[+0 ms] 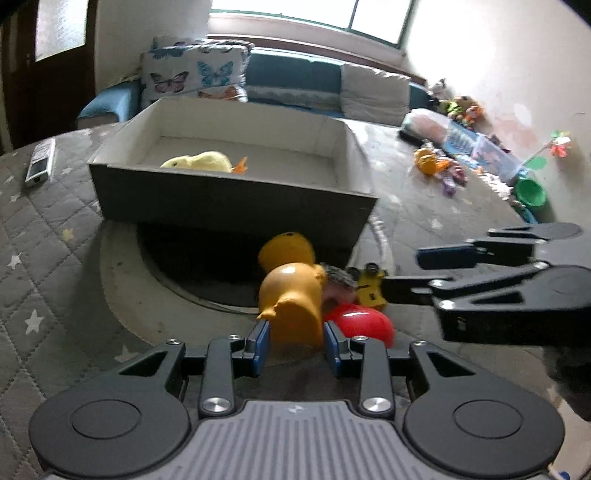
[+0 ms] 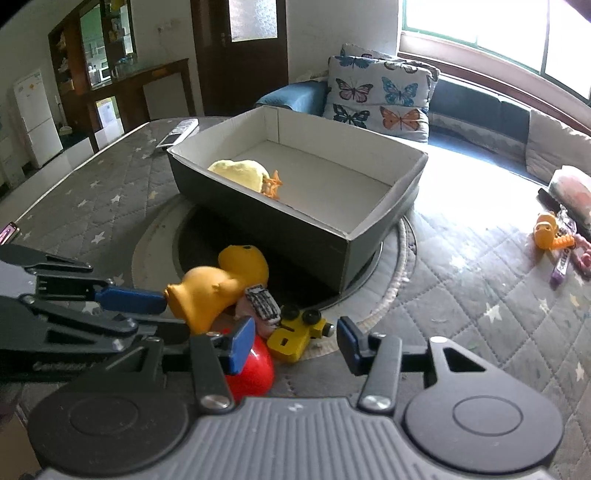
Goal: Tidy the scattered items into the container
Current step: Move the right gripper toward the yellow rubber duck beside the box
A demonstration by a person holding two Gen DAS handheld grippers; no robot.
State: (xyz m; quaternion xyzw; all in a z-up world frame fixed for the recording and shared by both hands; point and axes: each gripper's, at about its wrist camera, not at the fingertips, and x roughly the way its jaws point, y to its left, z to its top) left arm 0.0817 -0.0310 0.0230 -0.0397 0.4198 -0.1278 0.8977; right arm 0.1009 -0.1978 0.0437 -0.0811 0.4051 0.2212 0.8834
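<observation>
One plush chick (image 2: 240, 172) lies in the container (image 2: 384, 218). Your left gripper (image 1: 295, 341) jaws clasp the orange duck (image 1: 291, 295); your right gripper (image 2: 291, 343) jaws stand half-wide around the yellow toy car (image 2: 295, 334), untouched. Red ball (image 2: 255, 369) beside them remains.

- A home living room: a blue sofa (image 2: 476, 107) under a wide window (image 2: 498, 26), with butterfly cushions (image 2: 380, 96).
- A wooden door (image 2: 240, 55), a cabinet (image 2: 103, 66) and a white fridge (image 2: 35, 118) behind.
- Toys (image 1: 439, 166) lie scattered on a quilted star-print cover (image 2: 480, 295).
</observation>
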